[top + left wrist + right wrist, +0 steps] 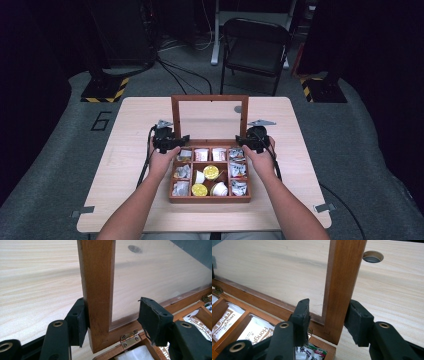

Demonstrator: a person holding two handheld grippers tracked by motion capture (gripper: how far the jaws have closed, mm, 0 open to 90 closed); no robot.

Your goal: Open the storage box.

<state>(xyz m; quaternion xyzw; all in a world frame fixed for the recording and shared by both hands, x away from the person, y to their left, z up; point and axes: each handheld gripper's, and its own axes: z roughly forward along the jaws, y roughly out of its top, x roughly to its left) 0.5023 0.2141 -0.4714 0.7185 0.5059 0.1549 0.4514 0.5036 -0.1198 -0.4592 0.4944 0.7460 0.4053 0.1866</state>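
A brown wooden compartment box (210,199) is sitting at the table's centre, its glass-paned wooden lid (209,98) standing upright at the box's twelve o'clock edge. The left gripper (112,322) is straddling the lid's left frame post: one pad is touching the wood, the other is standing clear at three o'clock over the glass. The right gripper (328,320) is closing narrowly around the lid's right frame post, both pads pressing it. White sachets (201,154) and yellow-topped cups (211,172) are lying in the compartments.

Box (210,199) at table (125,150) middle, lid (210,98) upright behind compartments. Left gripper (176,141) at lid's left edge, right gripper (243,140) at right. Chair (256,47) beyond table.
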